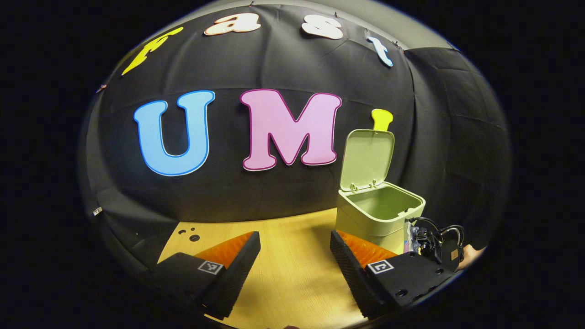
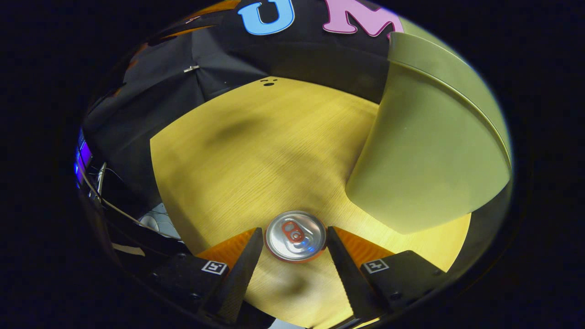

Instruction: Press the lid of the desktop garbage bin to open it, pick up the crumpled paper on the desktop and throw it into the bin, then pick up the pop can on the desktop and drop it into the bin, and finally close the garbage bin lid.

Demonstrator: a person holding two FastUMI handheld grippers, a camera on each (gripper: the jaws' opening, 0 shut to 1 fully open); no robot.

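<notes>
The pale green bin stands on the wooden table with its lid tipped up and back. Its inside wall is bare as far as I can see. My left gripper is open over the table, left of the bin, with nothing between its fingers. In the right gripper view I look straight down on the silver top of the pop can. My right gripper is closed on the can, one finger pressing on each side. The bin's wall rises just to the right of it.
The right gripper's body with cables shows low beside the bin's front right corner, with part of a hand behind it. The wooden table stretches left of the can. Black cloth walls close in the back and sides.
</notes>
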